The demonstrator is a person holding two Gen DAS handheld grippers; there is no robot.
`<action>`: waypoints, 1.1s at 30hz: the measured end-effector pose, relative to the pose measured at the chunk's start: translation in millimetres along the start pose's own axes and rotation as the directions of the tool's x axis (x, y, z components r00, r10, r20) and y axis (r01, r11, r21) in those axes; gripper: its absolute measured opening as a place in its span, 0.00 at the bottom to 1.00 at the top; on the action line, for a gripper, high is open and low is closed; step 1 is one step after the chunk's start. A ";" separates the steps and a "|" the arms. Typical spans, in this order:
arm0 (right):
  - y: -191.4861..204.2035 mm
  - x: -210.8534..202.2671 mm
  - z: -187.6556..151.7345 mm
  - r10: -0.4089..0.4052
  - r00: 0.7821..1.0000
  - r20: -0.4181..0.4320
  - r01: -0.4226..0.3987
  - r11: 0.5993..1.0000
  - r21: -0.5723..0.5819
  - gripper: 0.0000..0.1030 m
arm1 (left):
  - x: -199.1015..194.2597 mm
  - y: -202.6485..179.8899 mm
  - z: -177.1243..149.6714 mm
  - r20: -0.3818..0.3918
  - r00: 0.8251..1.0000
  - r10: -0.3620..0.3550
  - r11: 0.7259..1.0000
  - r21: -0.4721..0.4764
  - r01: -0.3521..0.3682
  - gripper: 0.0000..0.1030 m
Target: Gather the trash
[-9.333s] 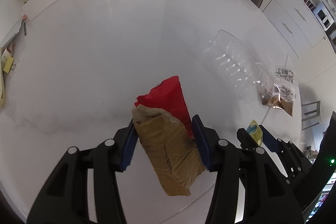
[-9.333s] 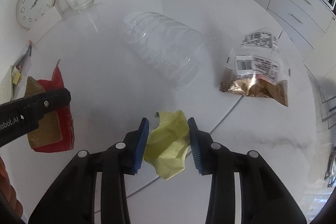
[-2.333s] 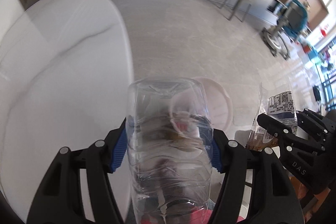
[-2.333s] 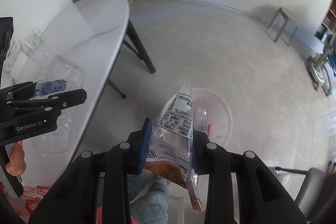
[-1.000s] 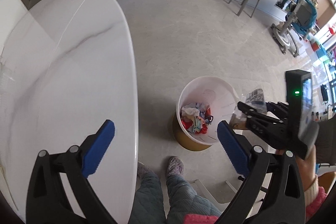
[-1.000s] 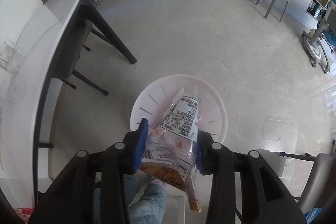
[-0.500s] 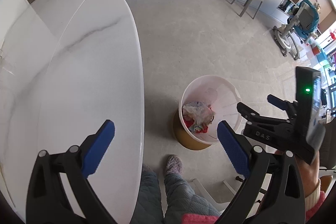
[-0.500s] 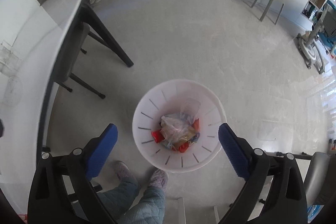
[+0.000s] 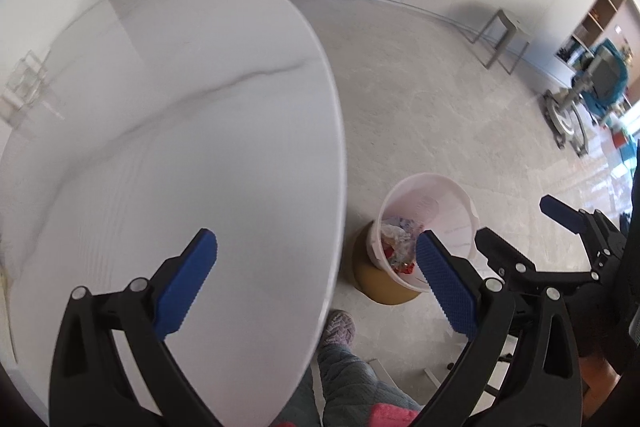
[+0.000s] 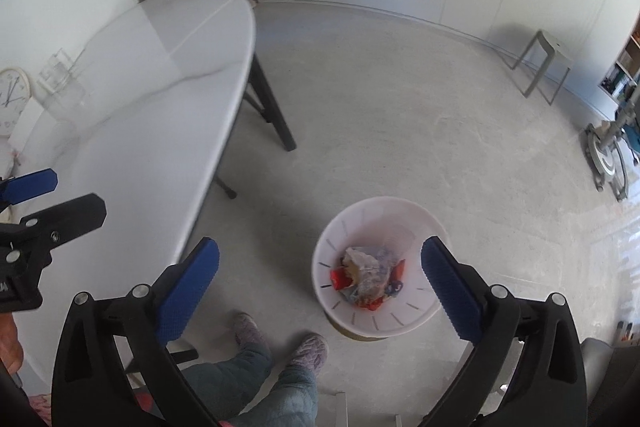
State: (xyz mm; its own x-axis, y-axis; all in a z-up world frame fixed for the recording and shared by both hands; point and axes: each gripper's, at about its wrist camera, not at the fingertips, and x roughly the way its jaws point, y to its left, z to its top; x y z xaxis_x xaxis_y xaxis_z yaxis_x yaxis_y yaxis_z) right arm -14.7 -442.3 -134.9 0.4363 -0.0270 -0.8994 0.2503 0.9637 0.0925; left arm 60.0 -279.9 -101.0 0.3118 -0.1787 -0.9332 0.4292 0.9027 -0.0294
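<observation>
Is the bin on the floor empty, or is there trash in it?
Not empty: crumpled wrappers lie at the bottom of the white bin, well below its rim.

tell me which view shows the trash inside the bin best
The right wrist view: it looks almost straight down into the white bin, so the pile of trash shows whole. In the left wrist view the bin is seen at a slant, and its wall and the left gripper's finger hide part of the trash.
</observation>
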 end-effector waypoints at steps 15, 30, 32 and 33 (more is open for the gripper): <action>148.6 -34.5 45.2 0.153 0.987 0.053 -0.129 0.943 -0.308 0.98 | -82.7 135.6 -47.9 0.046 0.970 0.237 0.921 -0.329 -0.210 0.92; 249.5 -166.2 122.4 0.350 0.890 0.293 -0.157 0.838 -0.523 0.98 | -231.7 212.8 -31.9 0.255 0.845 0.469 0.794 -0.541 -0.278 0.92; 252.8 -172.5 123.6 0.361 0.883 0.300 -0.165 0.837 -0.522 0.98 | -239.5 219.1 -31.1 0.265 0.833 0.485 0.781 -0.560 -0.276 0.92; 253.8 -173.8 123.2 0.364 0.881 0.301 -0.168 0.837 -0.522 0.98 | -242.6 223.6 -31.9 0.269 0.827 0.494 0.772 -0.574 -0.274 0.92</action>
State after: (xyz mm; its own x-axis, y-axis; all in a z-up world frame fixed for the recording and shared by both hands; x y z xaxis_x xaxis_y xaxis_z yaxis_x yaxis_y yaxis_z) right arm 79.5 -225.6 97.4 0.7358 0.2475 -0.6304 -0.3146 0.9492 0.0054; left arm 53.3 -22.2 107.3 0.6983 0.1930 -0.6894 -0.2410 0.9701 0.0275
